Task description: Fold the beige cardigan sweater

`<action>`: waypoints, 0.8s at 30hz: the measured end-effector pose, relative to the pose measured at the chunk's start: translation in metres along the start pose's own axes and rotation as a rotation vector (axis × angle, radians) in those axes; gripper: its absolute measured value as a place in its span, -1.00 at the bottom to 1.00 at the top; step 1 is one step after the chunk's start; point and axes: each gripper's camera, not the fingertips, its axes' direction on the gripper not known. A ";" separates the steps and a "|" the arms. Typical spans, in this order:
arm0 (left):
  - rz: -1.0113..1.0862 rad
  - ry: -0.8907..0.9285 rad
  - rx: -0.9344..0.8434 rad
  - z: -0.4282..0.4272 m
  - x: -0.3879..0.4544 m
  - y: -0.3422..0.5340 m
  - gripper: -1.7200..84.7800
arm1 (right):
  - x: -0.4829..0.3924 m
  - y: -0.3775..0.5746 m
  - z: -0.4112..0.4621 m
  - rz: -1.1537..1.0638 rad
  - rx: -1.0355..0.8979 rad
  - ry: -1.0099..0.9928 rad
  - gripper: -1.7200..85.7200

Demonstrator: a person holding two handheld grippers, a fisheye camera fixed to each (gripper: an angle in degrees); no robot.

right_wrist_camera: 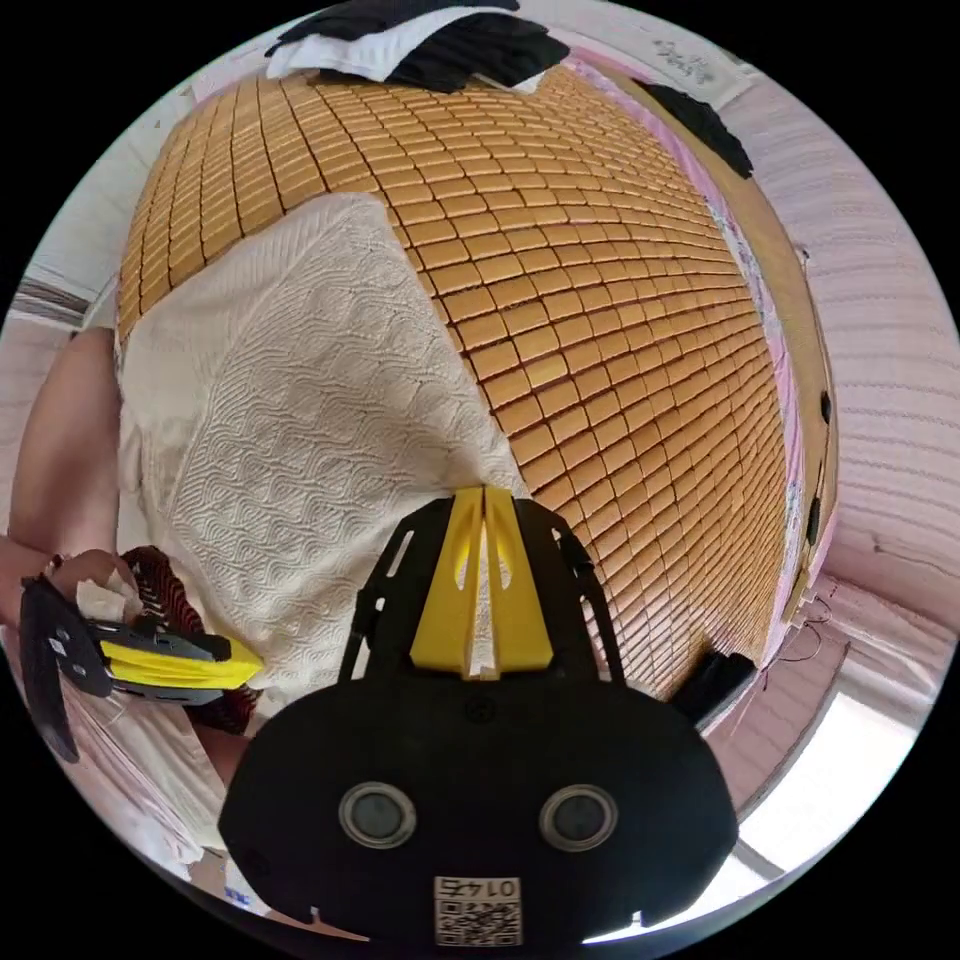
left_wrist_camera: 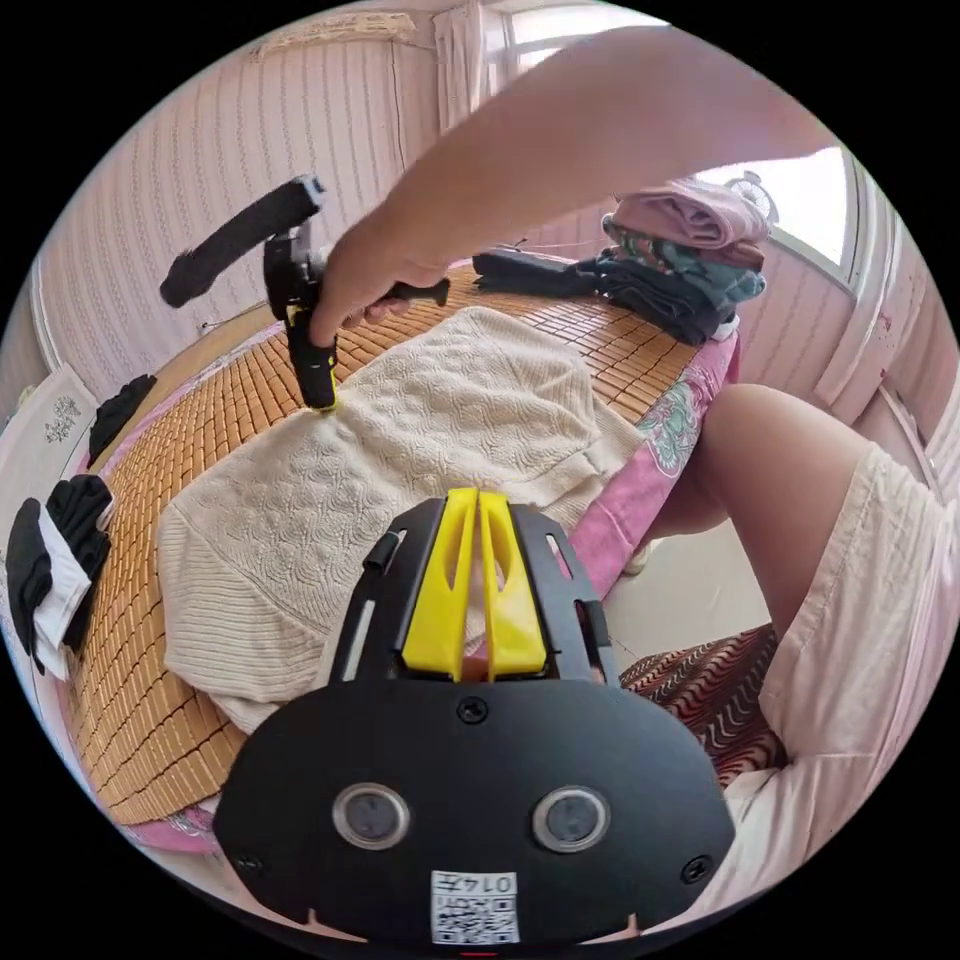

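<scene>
1. Beige cardigan (left_wrist_camera: 400, 450) spread flat on the bamboo mat (left_wrist_camera: 190, 420) covering the bed, already folded into a compact shape, ribbed hem toward the near left end.
2. Left claw (left_wrist_camera: 478, 495) low at the near edge of the cardigan, yellow jaws pressed together with barely a slit between; whether any knit sits between the tips cannot be told from the left gripper view.
3. Same left claw (right_wrist_camera: 245, 660) seen in the right gripper view at the cardigan's (right_wrist_camera: 300, 420) near edge, jaws closed to a point, tip touching the fabric border.
4. Right claw (left_wrist_camera: 322, 400) at the far side, tips down on the cardigan's far edge where knit meets mat, gripped by a hand (left_wrist_camera: 365, 275) on its black handle.
5. Right claw (right_wrist_camera: 485, 500) in its own view: yellow jaws nearly together, a pale strip of knit showing in the narrow slit, tips right at the cardigan's edge beside the mat (right_wrist_camera: 620, 350).
6. Stack of folded clothes (left_wrist_camera: 690, 255) at the far right corner of the bed, well apart from the cardigan.
7. Black and white garments (left_wrist_camera: 55, 575) lying at the left end of the mat.
8. Bare knee and pale shorts (left_wrist_camera: 870, 620) close by on the near right, beside the pink bed edge (left_wrist_camera: 640, 500).
</scene>
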 end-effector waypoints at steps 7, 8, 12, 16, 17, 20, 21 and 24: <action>-0.064 0.215 0.013 0.014 0.016 -0.012 -0.55 | 0.007 0.276 0.011 0.563 0.165 -0.231 -0.92; -0.037 0.222 0.010 0.018 0.025 -0.016 -0.54 | -0.001 0.311 0.023 0.612 0.143 -0.292 -0.87; 0.082 0.207 0.001 0.033 0.057 -0.030 -0.48 | -0.015 0.387 0.067 0.739 0.111 -0.443 -0.78; 0.135 0.224 -0.075 0.056 0.078 -0.043 -0.43 | -0.009 0.447 0.112 0.863 0.198 -0.678 -0.88; 0.148 0.217 -0.096 0.063 0.082 -0.046 -0.44 | -0.006 0.464 0.117 0.886 0.269 -0.752 -0.91; 0.088 0.138 -0.170 0.073 0.081 -0.054 -0.61 | 0.003 0.506 0.115 0.880 0.516 -0.918 -0.93; 0.036 0.083 -0.173 0.068 0.075 -0.058 -0.73 | 0.004 0.514 0.114 0.872 0.552 -0.932 -0.93; -0.018 0.069 -0.126 0.053 0.062 -0.061 -0.87 | 0.005 0.550 0.115 0.882 0.612 -0.867 -0.93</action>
